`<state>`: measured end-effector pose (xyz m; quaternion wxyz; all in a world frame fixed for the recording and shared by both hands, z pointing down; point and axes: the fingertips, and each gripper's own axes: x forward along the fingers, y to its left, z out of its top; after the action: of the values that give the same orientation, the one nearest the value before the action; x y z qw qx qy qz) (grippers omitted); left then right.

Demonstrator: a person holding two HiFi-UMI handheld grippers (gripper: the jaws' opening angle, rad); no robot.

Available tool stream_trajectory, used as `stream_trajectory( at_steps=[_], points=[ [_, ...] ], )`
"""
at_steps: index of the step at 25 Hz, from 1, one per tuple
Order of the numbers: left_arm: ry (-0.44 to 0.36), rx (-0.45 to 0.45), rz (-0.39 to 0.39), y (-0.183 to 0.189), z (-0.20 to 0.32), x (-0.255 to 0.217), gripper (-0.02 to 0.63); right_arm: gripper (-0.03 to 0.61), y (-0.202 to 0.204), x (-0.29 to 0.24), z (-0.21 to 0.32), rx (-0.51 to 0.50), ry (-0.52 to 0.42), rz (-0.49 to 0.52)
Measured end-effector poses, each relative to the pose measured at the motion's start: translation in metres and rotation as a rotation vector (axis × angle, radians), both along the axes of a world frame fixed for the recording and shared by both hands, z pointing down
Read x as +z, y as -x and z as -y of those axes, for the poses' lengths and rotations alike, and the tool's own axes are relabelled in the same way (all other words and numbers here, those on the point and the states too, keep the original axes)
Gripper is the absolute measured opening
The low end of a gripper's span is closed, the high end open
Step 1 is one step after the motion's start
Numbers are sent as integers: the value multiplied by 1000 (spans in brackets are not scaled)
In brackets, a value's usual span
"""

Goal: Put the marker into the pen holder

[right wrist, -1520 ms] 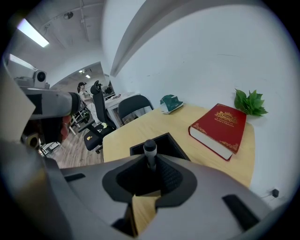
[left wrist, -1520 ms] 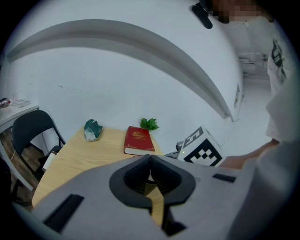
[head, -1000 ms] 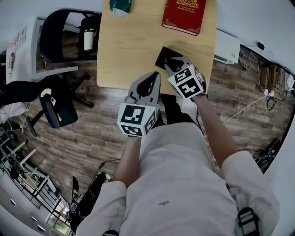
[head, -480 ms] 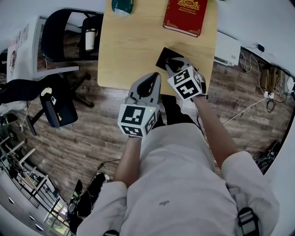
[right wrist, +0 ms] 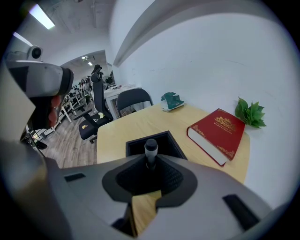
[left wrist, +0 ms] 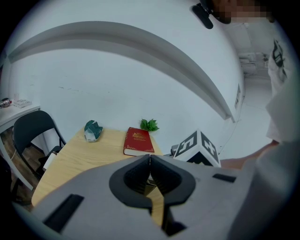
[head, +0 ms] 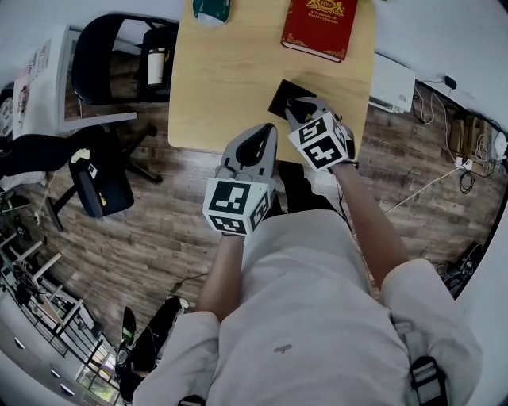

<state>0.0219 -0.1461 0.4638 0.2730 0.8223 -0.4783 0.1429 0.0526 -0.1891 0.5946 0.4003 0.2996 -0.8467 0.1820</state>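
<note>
A black square pen holder (head: 279, 97) stands near the front edge of the wooden table (head: 230, 79). My right gripper (head: 299, 108) hangs at the holder's near side, shut on a marker. In the right gripper view the marker (right wrist: 151, 151) sticks out between the jaws, grey body with a black cap, its tip over the open holder (right wrist: 169, 142). My left gripper (head: 266, 133) stays at the table's front edge, left of the right one, jaws pressed together with nothing in them (left wrist: 150, 161). The right gripper's marker cube (left wrist: 197, 147) shows beside it.
A red book (head: 319, 25) lies at the table's far right, a green crumpled object (head: 208, 9) at the far left, and a small green plant (right wrist: 251, 112) behind the book. Black chairs (head: 111, 55) stand left of the table; a white box (head: 390, 79) and cables lie on the right.
</note>
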Motion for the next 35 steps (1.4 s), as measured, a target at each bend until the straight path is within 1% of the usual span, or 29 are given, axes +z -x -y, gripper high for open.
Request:
stream_trajectory(
  at_steps=[17,26,31,35],
  points=[
    [-1,4,2,-4,-2,-2,9,77,0,0,0,-7,-4,3],
    [-10,-13,11,-4,-4,-4,9,87,-2,-1,1,-13,-6,7],
    [-12,-23,19,0,-5,-8,9,86,-6,-9,3,4,-22,18],
    [-20,-9,23,7,-7,-11,9,86,-10,-19,5,42,-44,28]
  ],
)
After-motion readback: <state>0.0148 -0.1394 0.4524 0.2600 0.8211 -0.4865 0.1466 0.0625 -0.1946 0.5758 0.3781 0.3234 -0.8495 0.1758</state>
